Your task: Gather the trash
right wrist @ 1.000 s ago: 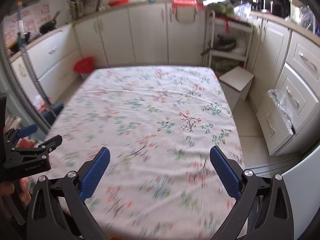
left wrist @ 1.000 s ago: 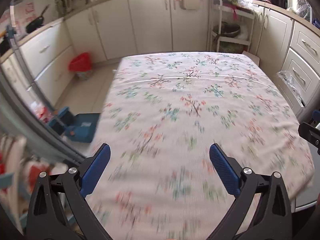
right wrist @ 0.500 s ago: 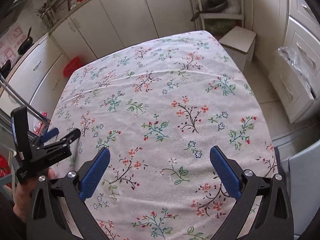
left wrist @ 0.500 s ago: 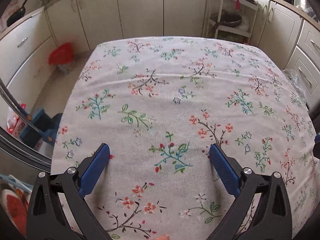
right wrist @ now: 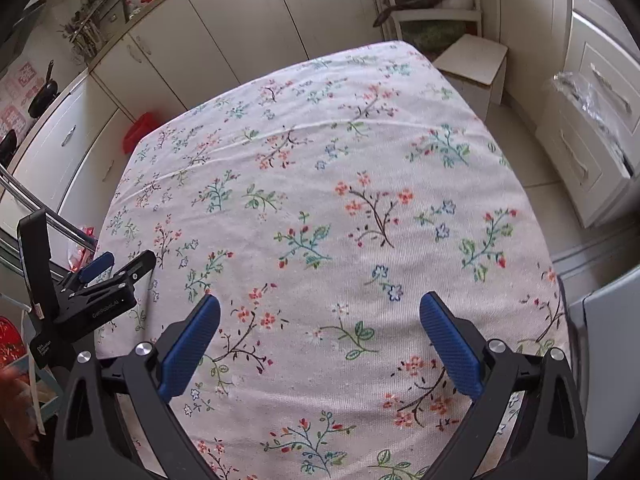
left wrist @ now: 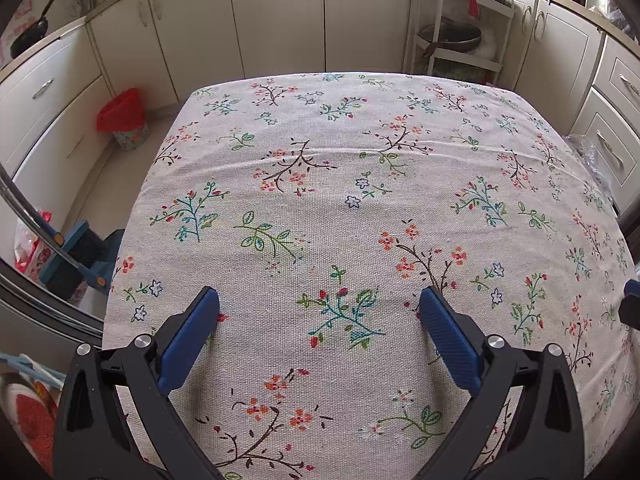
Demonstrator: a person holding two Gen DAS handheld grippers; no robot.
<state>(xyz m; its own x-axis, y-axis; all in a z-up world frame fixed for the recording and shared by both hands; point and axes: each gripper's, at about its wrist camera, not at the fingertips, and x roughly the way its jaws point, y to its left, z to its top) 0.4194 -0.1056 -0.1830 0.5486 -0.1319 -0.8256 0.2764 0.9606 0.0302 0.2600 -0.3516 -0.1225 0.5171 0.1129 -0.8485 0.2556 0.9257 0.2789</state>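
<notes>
no trash shows on the floral tablecloth (left wrist: 360,184) in either wrist view; the task's thing cannot be located on the table from here. the only likely destination i see is a small bin with a red liner (left wrist: 122,118), standing on the floor beside the cream cabinets (left wrist: 276,16), beyond the table's far-left corner. my left gripper (left wrist: 319,308) hovers low over the near part of the cloth, its blue pads (left wrist: 188,340) spread wide and holding nothing. my right gripper (right wrist: 320,312) hovers likewise, jaws wide apart and empty, with the left tool visible at its left over the table's left edge. judged from this, the left hand lies nearer the bin, which sits forward and to the left of both tools. a bag with red print (left wrist: 28,240) lies on the floor left of the table, beside a blue brush (left wrist: 80,248); whether it is trash i cannot tell. a wire rack (left wrist: 460,36) stands at the far right.
</notes>
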